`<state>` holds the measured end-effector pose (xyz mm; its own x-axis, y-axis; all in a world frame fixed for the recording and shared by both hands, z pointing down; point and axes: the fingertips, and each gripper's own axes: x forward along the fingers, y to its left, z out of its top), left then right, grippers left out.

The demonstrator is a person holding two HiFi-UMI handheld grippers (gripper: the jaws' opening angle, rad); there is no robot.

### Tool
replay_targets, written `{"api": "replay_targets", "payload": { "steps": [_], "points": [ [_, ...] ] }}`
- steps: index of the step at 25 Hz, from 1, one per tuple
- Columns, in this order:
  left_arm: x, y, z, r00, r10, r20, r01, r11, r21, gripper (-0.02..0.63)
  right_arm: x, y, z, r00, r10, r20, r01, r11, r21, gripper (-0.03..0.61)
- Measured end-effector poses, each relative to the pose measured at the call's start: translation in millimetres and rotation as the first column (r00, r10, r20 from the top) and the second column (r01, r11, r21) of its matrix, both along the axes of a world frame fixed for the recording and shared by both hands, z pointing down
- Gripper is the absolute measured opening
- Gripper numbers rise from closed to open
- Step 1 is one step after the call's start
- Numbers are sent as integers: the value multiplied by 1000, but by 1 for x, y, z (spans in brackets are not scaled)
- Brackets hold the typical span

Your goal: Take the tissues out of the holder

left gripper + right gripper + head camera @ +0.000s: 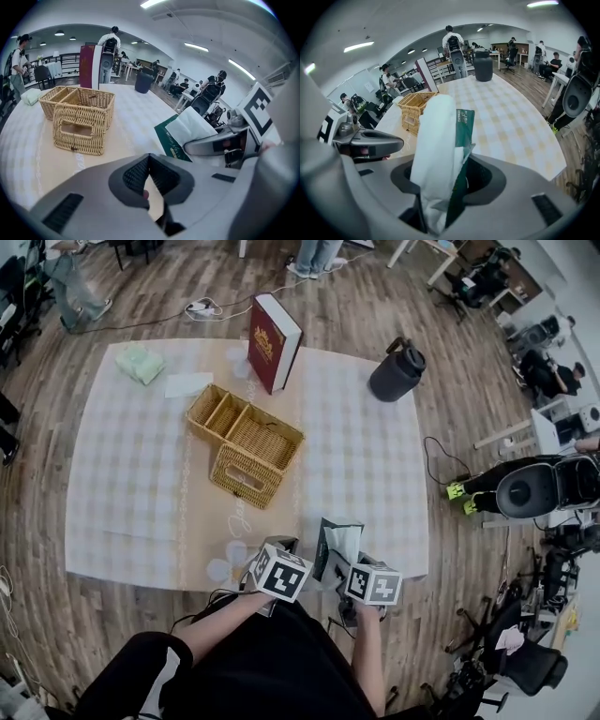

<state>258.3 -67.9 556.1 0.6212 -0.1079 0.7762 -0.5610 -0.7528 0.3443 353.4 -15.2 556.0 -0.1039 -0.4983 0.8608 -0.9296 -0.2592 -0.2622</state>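
Wicker tissue holder (246, 479) sits mid-tabletop and its slot looks empty. The green-and-white tissue pack (440, 150) is out of it, clamped upright in my right gripper (367, 579) at the near edge. Just beside it, my left gripper (149, 180) has its jaws together on nothing. I judge the removal done, with only setting the pack down left. The near and right stretches of tabletop lie bare. The red book (272, 343) and dark jug (396, 371) stand along the far edge.

Clothing (272, 667): black.
Left gripper (151, 164): smooth grey shell, black ridged pads.
Right gripper (440, 185): same grey shell, black pads.
Marker cubes (279, 574): white, black square patterns.
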Motion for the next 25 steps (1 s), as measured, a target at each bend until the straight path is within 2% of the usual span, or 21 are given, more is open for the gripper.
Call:
{"api": "replay_targets", "payload": {
  "steps": [5,11,18,25],
  "points": [
    [3,-11,7,1000,15,-1,-15,1000,-23,-2,7,-6,-3,999,39,-21,-39,999,-14,227],
    [3,-24,15,1000,-28,12,29,999,-30,-2,32,-19,1,998,50,-28,-51,999,-19,227],
    [18,-31,21,988,-148,46,149,988,-26,-2,78,-40,11,998,-38,-47,36,999,-31,227],
    [60,-21,22,968,-244,54,246,969,-30,-2,125,-60,16,990,-138,-41,138,990,-22,227]
  ]
}}
